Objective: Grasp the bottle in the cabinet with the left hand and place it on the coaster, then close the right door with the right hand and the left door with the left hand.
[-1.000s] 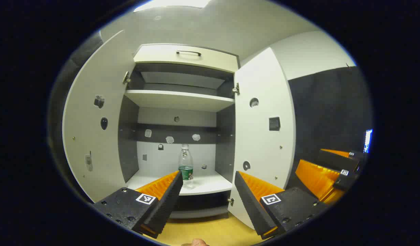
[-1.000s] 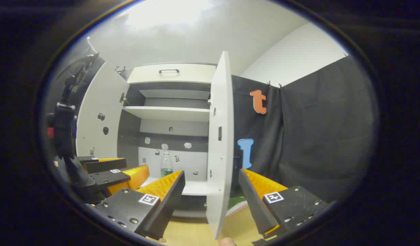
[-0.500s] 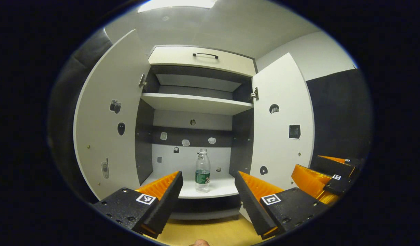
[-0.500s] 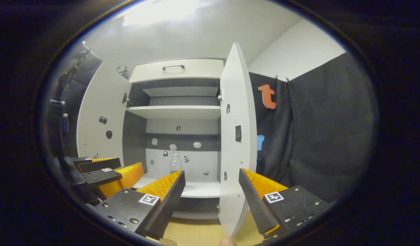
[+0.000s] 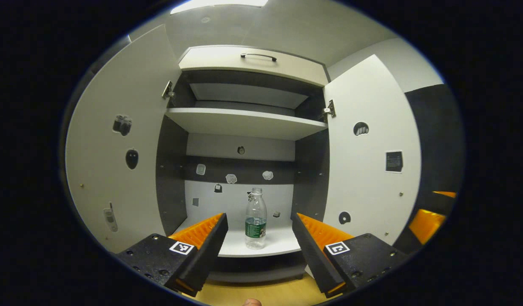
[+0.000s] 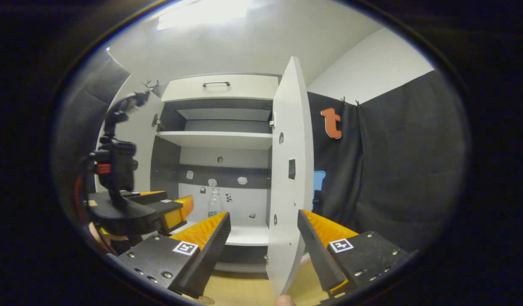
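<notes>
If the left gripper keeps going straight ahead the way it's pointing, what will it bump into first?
Most likely the bottle. It stands upright on the cabinet's lower shelf, lined up between the open fingers of the left gripper, with nothing in front of it. How far off it is remains hard to judge.

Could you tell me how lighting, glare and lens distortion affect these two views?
Left gripper view: a ceiling light glares at the top, the fisheye bows both doors outward, and the bottle is sharp. Right gripper view: the ceiling is washed out, the right door curves, and the bottle is small but clear.
</notes>
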`<state>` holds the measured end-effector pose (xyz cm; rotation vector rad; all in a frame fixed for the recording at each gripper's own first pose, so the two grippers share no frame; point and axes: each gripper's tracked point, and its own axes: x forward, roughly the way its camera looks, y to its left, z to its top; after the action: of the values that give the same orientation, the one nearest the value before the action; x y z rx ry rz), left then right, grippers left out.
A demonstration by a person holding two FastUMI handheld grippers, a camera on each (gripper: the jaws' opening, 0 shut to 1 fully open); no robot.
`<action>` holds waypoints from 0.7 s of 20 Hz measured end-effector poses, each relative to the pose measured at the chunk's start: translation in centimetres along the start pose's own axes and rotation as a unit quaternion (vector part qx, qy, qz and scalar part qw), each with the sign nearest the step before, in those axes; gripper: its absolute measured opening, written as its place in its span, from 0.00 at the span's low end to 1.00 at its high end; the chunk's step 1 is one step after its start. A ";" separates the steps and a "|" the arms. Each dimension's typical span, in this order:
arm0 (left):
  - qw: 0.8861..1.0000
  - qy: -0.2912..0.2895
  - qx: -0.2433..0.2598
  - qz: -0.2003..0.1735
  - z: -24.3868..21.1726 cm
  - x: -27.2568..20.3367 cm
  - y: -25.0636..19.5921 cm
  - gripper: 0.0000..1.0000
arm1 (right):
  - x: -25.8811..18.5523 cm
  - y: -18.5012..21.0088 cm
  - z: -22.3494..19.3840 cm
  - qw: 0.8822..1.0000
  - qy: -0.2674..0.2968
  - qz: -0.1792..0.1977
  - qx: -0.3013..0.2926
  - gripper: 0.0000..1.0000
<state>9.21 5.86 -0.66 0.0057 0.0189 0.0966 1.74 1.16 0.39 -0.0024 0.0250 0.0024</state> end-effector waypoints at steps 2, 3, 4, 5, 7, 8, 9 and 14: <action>1.000 0.007 0.003 0.007 -0.7 3.3 0.5 0.96 | -0.2 -0.2 0.5 1.000 -0.002 -0.019 -0.003 0.93; 1.000 0.010 0.002 0.008 -1.0 5.0 0.6 0.96 | -0.5 -0.2 0.9 1.000 -0.003 -0.030 -0.005 0.96; 1.000 0.017 0.001 0.010 -1.5 6.5 0.7 0.96 | -0.8 -0.1 1.0 0.999 -0.004 -0.043 -0.008 0.96; 1.000 0.022 0.000 0.010 -1.9 8.0 0.8 0.96 | -1.0 -0.1 0.9 0.998 -0.004 -0.054 -0.011 0.96; 0.999 0.032 0.002 0.011 -2.8 10.8 0.7 0.96 | -1.3 -0.6 1.6 0.997 -0.005 -0.081 -0.011 0.96; 0.999 0.037 0.004 0.012 -3.2 12.1 0.8 0.96 | -1.5 -0.7 1.8 0.995 -0.005 -0.094 -0.011 0.96; 0.999 0.043 0.003 0.012 -3.8 13.3 0.7 0.96 | -1.6 -0.9 1.8 0.994 -0.005 -0.106 -0.011 0.96; 0.997 0.073 0.002 0.026 -6.0 18.1 1.7 0.96 | -1.4 -1.5 1.3 0.989 -0.002 -0.147 -0.008 0.96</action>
<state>26.96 9.37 -7.00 0.0035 0.1654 0.1497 0.39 -0.30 1.72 -0.0216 0.0212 -0.2915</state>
